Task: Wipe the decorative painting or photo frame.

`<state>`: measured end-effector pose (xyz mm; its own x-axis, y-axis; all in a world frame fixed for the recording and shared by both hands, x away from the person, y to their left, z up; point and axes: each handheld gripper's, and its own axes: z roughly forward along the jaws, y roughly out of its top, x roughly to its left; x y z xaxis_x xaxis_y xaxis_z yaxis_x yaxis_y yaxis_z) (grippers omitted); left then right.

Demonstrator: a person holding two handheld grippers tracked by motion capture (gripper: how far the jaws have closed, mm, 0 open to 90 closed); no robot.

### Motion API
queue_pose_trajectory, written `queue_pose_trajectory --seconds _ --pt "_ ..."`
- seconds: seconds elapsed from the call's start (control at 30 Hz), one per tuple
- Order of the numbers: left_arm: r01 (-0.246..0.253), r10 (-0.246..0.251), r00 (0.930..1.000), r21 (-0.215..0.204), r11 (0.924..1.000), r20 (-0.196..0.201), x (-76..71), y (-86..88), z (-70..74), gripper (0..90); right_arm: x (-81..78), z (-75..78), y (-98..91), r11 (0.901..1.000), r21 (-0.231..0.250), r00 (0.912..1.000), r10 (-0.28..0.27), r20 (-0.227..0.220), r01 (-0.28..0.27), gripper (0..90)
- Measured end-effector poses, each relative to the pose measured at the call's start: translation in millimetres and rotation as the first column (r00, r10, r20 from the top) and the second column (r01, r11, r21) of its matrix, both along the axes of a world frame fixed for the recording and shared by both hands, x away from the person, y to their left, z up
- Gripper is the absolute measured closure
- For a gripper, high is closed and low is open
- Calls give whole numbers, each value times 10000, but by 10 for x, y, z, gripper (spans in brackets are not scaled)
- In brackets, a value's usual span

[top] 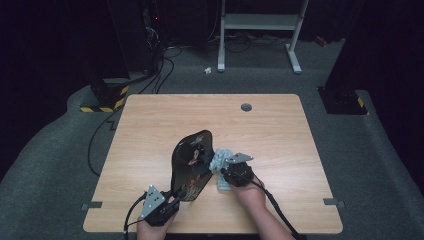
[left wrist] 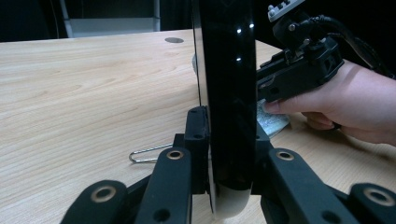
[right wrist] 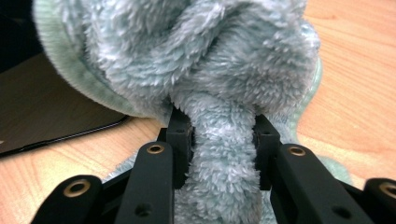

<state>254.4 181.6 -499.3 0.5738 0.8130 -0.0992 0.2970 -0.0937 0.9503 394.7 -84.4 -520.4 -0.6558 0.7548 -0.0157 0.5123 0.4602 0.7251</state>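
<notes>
Left gripper [left wrist: 229, 140] clamping upright black plate [left wrist: 226, 70], right gripper [right wrist: 223, 140] squeezing fluffy cloth [right wrist: 196, 56] beside it.

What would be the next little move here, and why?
Probably sweep the fluffy pale-green cloth across the glossy black tray. The left tool clamps the tray's edge, holding it tilted up off the wooden table, and the right tool grips the bunched cloth beside its face.

I could not make out the pattern on the black plate [top: 191, 165] from above. Behind the plate, the cloth [left wrist: 272, 122] was mostly hidden. Plate's top was cut off in the left gripper view.
</notes>
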Motion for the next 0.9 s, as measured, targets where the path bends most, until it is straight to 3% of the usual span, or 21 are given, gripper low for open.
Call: queue_pose_trajectory --seconds 0.07,0.17,0.27,0.37,0.47,0.73,0.8,0.9 --pt "-8 8 10000 16 10000 4 -3 0 -1 772 -36 74 8 10000 39 9998 31 173 -32 679" --pt "-17 17 10000 -58 10000 -2 0 -4 -3 776 -147 294 26 9975 648 9971 220 732 -268 678" --pt "-32 32 10000 -23 10000 8 -2 -2 -4 777 -314 529 112 9920 984 9874 650 1442 -796 677" --pt "-53 53 10000 -75 10000 -22 -4 -4 -6 777 -476 644 240 9866 905 9753 1170 1872 -1357 676" --pt "-67 67 10000 -20 10000 -8 -4 -5 -4 775 -558 569 316 9850 815 9751 1358 1752 -1519 676" --pt "-35 35 10000 -19 10000 -11 -5 -9 -5 773 -677 -9 331 9843 -146 9825 1763 602 -1757 675" --pt "-34 34 10000 -9 10000 -10 -5 -9 -5 773 -688 -55 312 9851 -12 9837 1721 527 -1723 675" --pt "-50 50 10000 23 10000 6 -6 -11 -5 774 -673 7 310 9849 -26 9834 1732 541 -1733 675"
